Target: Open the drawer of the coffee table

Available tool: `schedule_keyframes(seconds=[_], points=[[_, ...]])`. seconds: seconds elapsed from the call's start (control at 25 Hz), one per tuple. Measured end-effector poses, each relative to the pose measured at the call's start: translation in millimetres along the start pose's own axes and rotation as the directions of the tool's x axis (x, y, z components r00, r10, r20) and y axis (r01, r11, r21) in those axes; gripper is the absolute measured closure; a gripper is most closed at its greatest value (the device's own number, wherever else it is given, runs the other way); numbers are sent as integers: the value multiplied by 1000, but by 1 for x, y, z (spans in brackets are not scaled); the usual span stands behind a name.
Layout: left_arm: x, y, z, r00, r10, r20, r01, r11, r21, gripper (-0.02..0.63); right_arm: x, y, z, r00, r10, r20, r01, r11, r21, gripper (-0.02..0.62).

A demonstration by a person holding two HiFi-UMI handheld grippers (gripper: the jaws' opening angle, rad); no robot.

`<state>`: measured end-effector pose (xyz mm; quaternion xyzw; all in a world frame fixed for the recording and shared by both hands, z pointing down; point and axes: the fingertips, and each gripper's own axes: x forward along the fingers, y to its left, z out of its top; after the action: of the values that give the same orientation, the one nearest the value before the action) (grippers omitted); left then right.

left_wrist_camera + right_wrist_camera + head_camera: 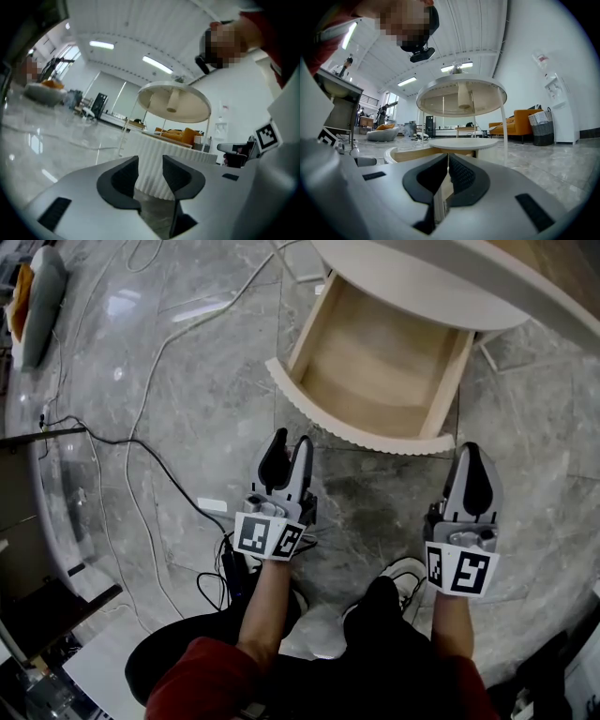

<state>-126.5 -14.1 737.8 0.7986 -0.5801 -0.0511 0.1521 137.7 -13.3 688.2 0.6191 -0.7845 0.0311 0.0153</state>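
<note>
The coffee table (422,277) stands at the top right of the head view, its drawer (375,362) pulled out toward me and showing a bare wooden inside behind a ribbed white front (356,430). My left gripper (290,440) hovers just short of that front, near its left half. It is open with nothing between its fingers; the left gripper view shows the ribbed front (154,147) through the gap of the left gripper (150,164). My right gripper (472,448) is by the drawer's right corner, shut and empty. Past the right gripper (448,159), the right gripper view shows the table (461,93).
Black and white cables (141,446) trail over the marble floor at the left. A glass-topped stand (56,484) and a grey cushion (37,296) sit at the far left. My shoes (403,577) are below the grippers. An orange sofa (525,119) and a basket (542,123) stand far off.
</note>
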Motion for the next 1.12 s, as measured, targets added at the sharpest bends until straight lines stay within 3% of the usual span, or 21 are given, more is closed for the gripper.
schedule_keyframes(seconds=[0.12, 0.28, 0.52, 0.64, 0.76, 1.12], points=[[-3, -15, 31, 996, 16, 90, -32, 983, 182, 499, -1, -2, 0, 1000, -6, 0, 6, 1000, 1, 571], [0, -23, 49, 992, 9, 124, -39, 971, 237, 591, -1, -1, 3, 1000, -13, 5, 13, 1000, -1, 571], [17, -24, 93, 988, 9, 153, -48, 965, 258, 592, -1, -4, 33, 999, -36, 4, 36, 999, 7, 571], [26, -34, 129, 987, -26, 160, -32, 937, 349, 592, 0, 0, 61, 999, -46, 1, 46, 999, 20, 571], [31, -52, 176, 987, -81, 139, 16, 909, 417, 592, -2, 7, 103, 999, -45, -29, 45, 999, 16, 571], [18, -105, 380, 995, -73, 64, 45, 931, 363, 592, -16, 21, 313, 994, -59, -95, 62, 997, 35, 571]])
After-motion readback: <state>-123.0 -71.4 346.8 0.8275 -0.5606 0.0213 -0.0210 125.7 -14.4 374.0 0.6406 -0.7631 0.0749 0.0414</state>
